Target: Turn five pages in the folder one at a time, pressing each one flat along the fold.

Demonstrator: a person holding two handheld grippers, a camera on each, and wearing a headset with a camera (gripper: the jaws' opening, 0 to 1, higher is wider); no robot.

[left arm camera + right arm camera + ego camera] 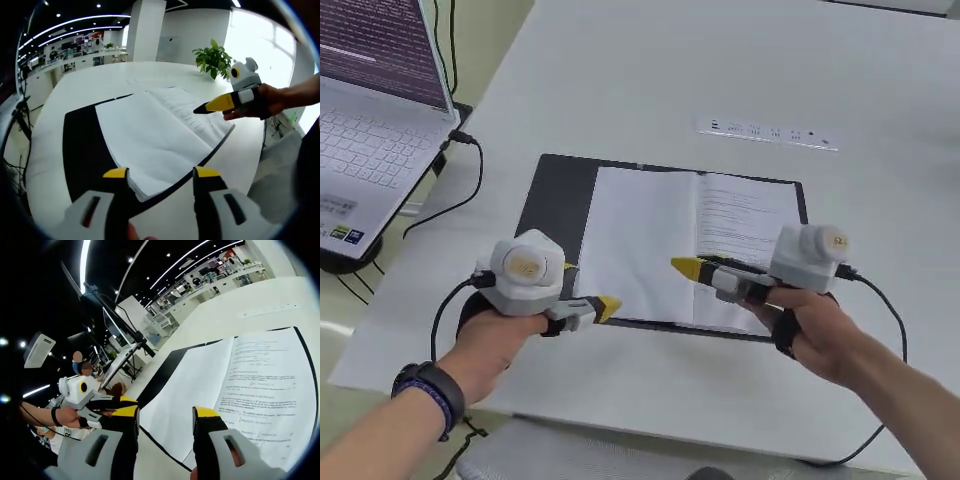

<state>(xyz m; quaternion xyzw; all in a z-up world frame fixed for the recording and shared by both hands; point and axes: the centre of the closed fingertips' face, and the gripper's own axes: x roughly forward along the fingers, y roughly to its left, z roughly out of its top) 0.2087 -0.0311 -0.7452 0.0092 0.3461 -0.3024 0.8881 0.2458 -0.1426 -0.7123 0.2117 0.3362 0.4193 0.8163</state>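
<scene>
Folder (pixel 558 200) lies open near the front edge of the surface (pixel 670 80). Left gripper (pixel 606 306) sits by its front edge, fingers (pixel 116 173) spread, holding nothing. Right gripper (pixel 686 267) hangs over the right page (pixel 745 215), fingers spread too. Prob. btwn turns: next, pinch just 1 sheet at its edge. Right hand (pixel 810 322) hides the page's front corner; can't tell how many pgs are done.

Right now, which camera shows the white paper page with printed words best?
The right gripper view: the white printed page lies close and large, its text lines distinct. The head view shows it small; the left gripper view, far and slanted.
</scene>
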